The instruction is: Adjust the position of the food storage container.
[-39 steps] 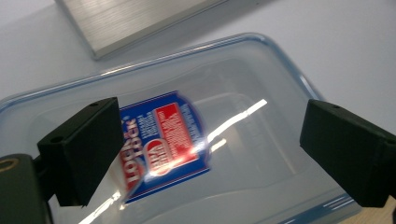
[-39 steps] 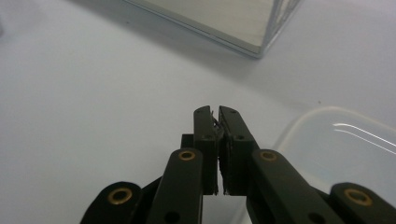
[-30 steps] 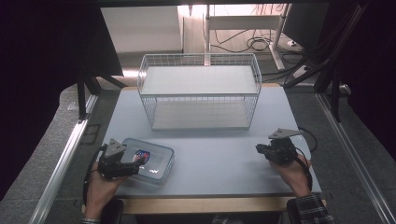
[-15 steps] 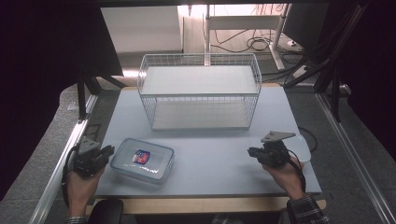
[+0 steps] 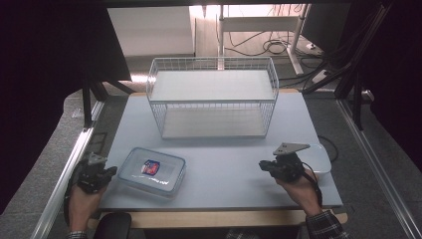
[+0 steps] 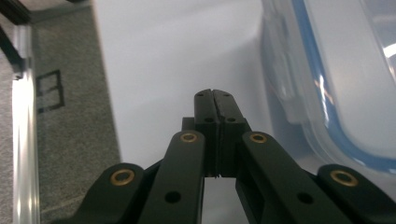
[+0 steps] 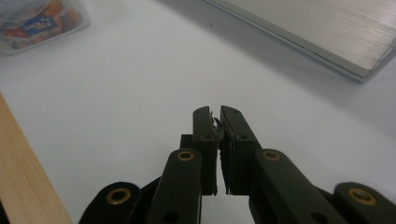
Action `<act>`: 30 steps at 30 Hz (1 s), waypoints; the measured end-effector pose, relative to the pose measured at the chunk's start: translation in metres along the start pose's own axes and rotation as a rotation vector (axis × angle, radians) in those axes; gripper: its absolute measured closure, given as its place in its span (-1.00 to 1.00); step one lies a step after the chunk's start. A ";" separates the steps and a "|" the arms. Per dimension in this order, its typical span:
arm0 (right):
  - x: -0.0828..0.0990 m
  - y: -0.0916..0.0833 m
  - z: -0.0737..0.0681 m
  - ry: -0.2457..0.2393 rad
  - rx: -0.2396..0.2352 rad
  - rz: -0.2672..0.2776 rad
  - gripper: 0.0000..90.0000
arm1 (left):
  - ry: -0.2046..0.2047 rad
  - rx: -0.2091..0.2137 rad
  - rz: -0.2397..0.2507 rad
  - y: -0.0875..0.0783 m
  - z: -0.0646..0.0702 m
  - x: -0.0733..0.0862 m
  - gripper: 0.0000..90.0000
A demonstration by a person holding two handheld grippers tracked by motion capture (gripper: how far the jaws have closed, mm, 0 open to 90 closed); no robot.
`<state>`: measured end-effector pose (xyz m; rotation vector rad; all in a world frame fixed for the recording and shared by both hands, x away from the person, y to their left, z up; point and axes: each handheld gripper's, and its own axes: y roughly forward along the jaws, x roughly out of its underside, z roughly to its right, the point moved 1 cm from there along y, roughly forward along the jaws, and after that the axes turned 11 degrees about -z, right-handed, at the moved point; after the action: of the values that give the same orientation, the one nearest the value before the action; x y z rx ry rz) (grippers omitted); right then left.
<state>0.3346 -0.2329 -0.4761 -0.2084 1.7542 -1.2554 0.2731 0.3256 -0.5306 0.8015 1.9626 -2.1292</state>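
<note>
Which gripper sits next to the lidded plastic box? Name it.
The left gripper: it is shut and empty at the table's left edge, just off the plastic box. The right gripper lies across the table, far from the box.

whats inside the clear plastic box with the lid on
Through the lid of the clear plastic box, the high view shows a small red, blue and white packet. The right gripper view shows colourful packaging too. Its print is too blurred to read, and anything under it is covered.

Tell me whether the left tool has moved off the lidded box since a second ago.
Yes. The left tool has drawn back leftward off the lidded box to the table's left edge, its jaws shut on nothing.
</note>
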 end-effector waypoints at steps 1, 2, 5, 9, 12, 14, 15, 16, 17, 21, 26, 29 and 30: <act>0.000 0.001 -0.001 0.002 -0.010 0.001 0.87 | 0.007 0.011 -0.006 0.001 0.003 0.000 1.00; 0.000 0.001 -0.003 0.000 -0.016 0.001 0.87 | 0.013 0.025 -0.013 0.002 0.006 0.000 1.00; -0.001 0.002 -0.008 -0.007 -0.032 -0.004 0.87 | 0.030 0.000 -0.041 0.002 0.014 -0.002 1.00; -0.003 0.005 -0.018 -0.030 -0.055 -0.012 0.87 | 0.012 0.033 -0.031 0.000 0.018 -0.001 1.00; -0.005 0.007 -0.025 -0.050 -0.065 -0.020 0.87 | 0.031 0.030 -0.034 0.001 0.027 -0.004 1.00; -0.005 0.009 -0.027 -0.053 -0.064 -0.024 0.88 | 0.048 0.038 -0.032 0.002 0.033 -0.007 1.00; -0.005 0.009 -0.027 -0.052 -0.064 -0.027 0.88 | 0.051 0.045 -0.027 0.002 0.035 -0.008 1.00; -0.005 0.010 -0.027 -0.053 -0.064 -0.025 0.89 | 0.059 0.060 -0.023 0.003 0.039 -0.010 1.00; -0.004 0.010 -0.026 -0.050 -0.064 -0.027 0.89 | 0.069 0.068 -0.021 0.004 0.042 -0.012 1.00; -0.004 0.011 -0.025 -0.039 -0.071 -0.026 0.90 | 0.104 0.100 -0.015 0.007 0.055 -0.018 1.00; -0.005 0.014 -0.026 -0.033 -0.084 -0.011 0.92 | 0.144 0.129 -0.009 0.010 0.069 -0.025 1.00; -0.005 0.016 -0.026 -0.029 -0.076 -0.012 0.94 | 0.160 0.151 -0.003 0.012 0.077 -0.029 1.00; -0.005 0.017 -0.025 -0.030 -0.074 -0.010 0.95 | 0.169 0.156 -0.003 0.013 0.079 -0.030 1.00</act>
<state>0.3242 -0.2055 -0.4859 -0.2771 1.7774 -1.1900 0.2820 0.2401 -0.5273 1.0376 1.8906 -2.3087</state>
